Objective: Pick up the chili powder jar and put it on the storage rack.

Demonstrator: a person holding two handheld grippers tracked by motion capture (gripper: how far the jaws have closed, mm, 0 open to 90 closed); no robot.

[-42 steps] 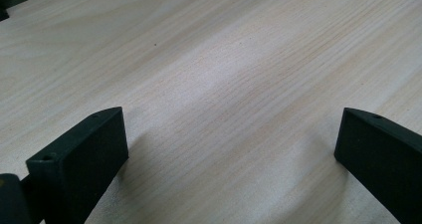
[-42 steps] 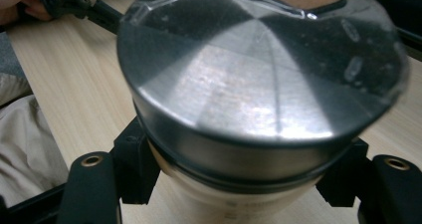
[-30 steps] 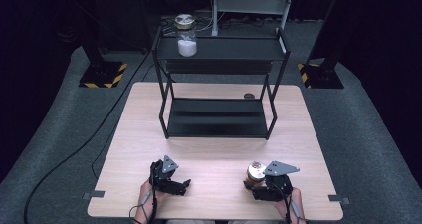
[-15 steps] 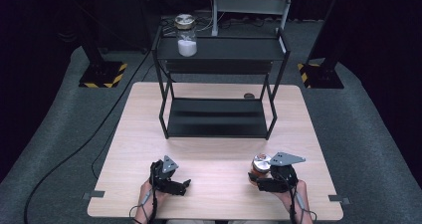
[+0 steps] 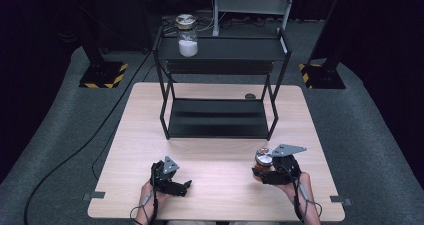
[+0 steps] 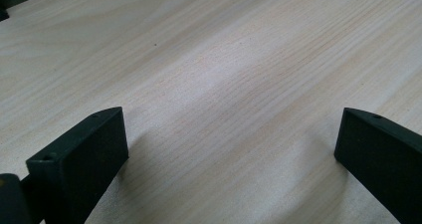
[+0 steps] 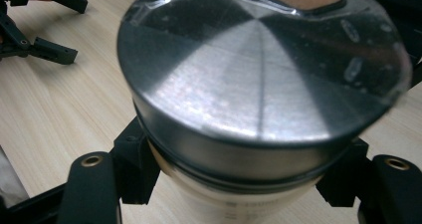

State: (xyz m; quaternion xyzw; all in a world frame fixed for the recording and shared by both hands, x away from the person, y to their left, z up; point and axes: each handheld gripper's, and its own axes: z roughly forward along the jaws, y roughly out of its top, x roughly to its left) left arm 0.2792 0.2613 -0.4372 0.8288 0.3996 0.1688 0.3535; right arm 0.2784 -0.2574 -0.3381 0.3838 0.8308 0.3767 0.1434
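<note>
Metal-lidded jar [image 5: 263, 160] upright, lid up, clamped in right gripper [image 5: 270, 174], left gripper [image 5: 181, 187] jaws apart over pale wood counter [image 5: 220, 150], black shelf rack [image 5: 220, 92], dark room

A big table [image 5: 140, 150] of light wood stands on a grey carpet floor [image 5: 65, 115]. At the far half of the table stands a black metal rack [image 5: 220, 85] with two flat shelves, one high and one low. On the top shelf, at its left end, stands a clear glass jar [image 5: 187, 35] with white powder in it and a shiny lid. A small dark round thing [image 5: 250, 96] lies on the table behind the rack. Two black stands with yellow and black stripes [image 5: 102, 75] sit on the floor, left and right.
</note>
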